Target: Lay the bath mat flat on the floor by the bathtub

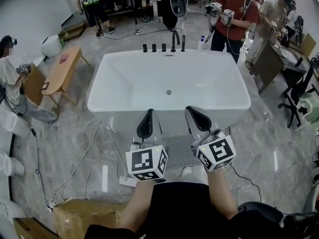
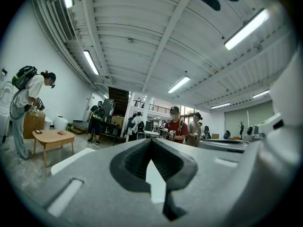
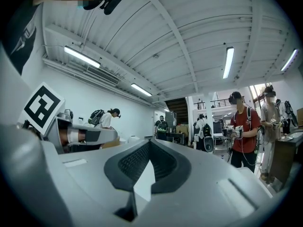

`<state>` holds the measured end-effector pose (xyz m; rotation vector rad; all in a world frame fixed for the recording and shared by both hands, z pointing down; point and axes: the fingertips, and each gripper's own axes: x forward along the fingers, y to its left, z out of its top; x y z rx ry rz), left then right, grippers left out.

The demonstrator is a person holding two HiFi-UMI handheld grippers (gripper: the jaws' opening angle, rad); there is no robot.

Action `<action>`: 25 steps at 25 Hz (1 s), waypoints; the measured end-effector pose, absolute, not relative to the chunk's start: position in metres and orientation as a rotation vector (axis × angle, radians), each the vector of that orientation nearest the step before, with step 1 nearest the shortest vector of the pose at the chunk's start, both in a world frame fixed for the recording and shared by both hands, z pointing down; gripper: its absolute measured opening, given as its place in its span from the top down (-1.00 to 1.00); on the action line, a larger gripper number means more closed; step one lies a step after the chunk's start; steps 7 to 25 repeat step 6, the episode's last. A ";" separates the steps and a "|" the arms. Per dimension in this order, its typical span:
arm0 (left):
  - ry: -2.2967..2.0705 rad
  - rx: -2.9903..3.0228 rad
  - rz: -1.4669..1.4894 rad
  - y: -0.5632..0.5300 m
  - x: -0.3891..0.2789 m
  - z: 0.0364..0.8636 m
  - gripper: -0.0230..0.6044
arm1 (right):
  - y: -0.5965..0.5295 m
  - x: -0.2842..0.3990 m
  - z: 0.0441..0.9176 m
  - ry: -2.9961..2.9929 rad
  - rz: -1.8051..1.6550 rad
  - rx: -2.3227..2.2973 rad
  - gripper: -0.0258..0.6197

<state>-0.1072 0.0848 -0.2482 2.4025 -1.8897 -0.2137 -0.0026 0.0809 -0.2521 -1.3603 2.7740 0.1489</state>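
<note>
The grey textured bath mat (image 1: 178, 151) lies on the floor right in front of the white bathtub (image 1: 124, 86), partly hidden behind my two grippers. My left gripper (image 1: 145, 124) is held above the mat's left side, its black jaws pressed together with nothing in them. The right gripper (image 1: 198, 119) hovers over the mat's right side, also shut and empty. In the left gripper view the left gripper (image 2: 151, 141) points up toward the ceiling and the far room. The right gripper (image 3: 149, 141) does the same in the right gripper view. Neither touches the mat.
Black taps (image 1: 163, 47) stand on the tub's far rim. White cables (image 1: 84, 171) and a power strip (image 1: 127, 181) lie on the floor at left, with a cardboard box (image 1: 79, 215) near my feet. A wooden table (image 1: 61, 69) is at left; people stand behind the tub.
</note>
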 end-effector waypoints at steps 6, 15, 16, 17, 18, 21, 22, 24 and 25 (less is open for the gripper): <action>-1.894 2.398 -0.221 0.086 -0.106 -0.250 0.92 | 0.084 -0.002 -0.255 2.782 0.154 -1.347 0.91; -1.894 2.398 -0.221 0.086 -0.106 -0.250 0.92 | 0.084 -0.002 -0.255 2.782 0.154 -1.347 0.91; -1.894 2.398 -0.221 0.086 -0.106 -0.250 0.92 | 0.084 -0.002 -0.255 2.782 0.154 -1.347 0.91; -1.894 2.398 -0.221 0.086 -0.106 -0.250 0.92 | 0.084 -0.002 -0.255 2.782 0.154 -1.347 0.91; -1.894 2.398 -0.221 0.086 -0.106 -0.250 0.92 | 0.084 -0.002 -0.255 2.782 0.154 -1.347 0.91; -1.894 2.398 -0.221 0.086 -0.106 -0.250 0.92 | 0.084 -0.002 -0.255 2.782 0.154 -1.347 0.91; -1.894 2.398 -0.221 0.086 -0.106 -0.250 0.92 | 0.084 -0.002 -0.255 2.782 0.154 -1.347 0.91; -1.894 2.398 -0.221 0.086 -0.106 -0.250 0.92 | 0.084 -0.002 -0.255 2.782 0.154 -1.347 0.91; -1.894 2.398 -0.221 0.086 -0.106 -0.250 0.92 | 0.084 -0.002 -0.255 2.782 0.154 -1.347 0.91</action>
